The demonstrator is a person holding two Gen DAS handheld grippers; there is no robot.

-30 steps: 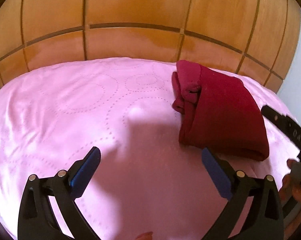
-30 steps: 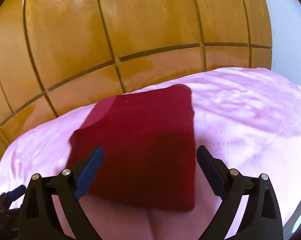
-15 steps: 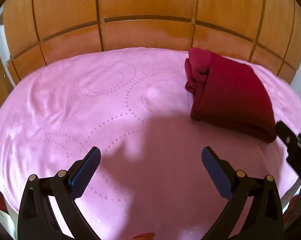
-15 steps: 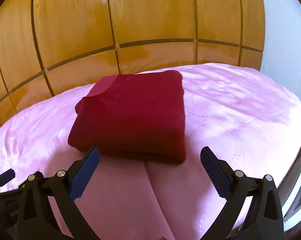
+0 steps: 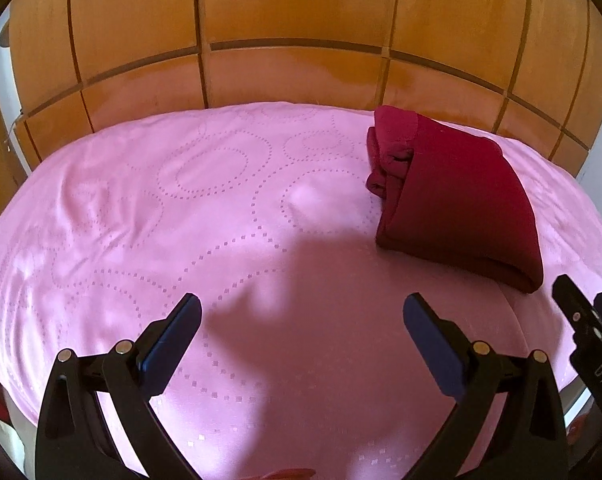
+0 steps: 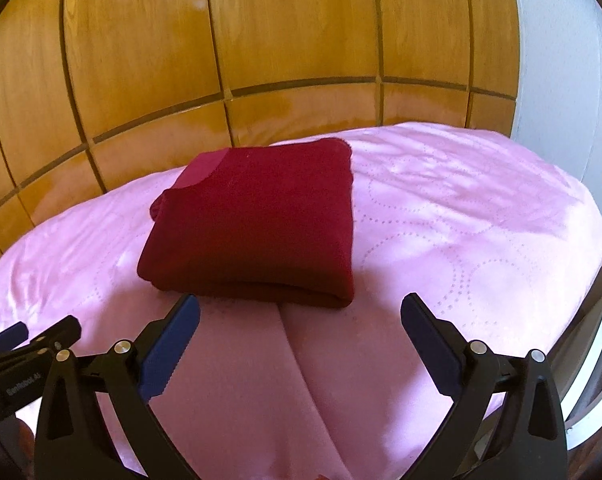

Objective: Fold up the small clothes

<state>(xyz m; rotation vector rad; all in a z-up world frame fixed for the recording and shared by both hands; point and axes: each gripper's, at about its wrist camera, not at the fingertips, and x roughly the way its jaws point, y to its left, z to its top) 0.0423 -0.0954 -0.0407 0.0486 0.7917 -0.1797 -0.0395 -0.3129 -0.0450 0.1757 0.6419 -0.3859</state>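
Observation:
A dark red garment lies folded into a thick rectangle on the pink cloth. In the left wrist view the garment sits at the right, its layered open ends facing left. My right gripper is open and empty, just short of the garment's near folded edge. My left gripper is open and empty over bare pink cloth, to the left of the garment. The right gripper's tip shows at the right edge of the left wrist view.
A glossy wooden panelled wall rises right behind the pink surface. A white wall stands at the right. The pink surface drops off at its right edge and near edge. A seam runs toward me.
Both grippers have drawn back and up from the garment, so it looks smaller and farther. The folded garment has stayed in place. Both jaws stay open.

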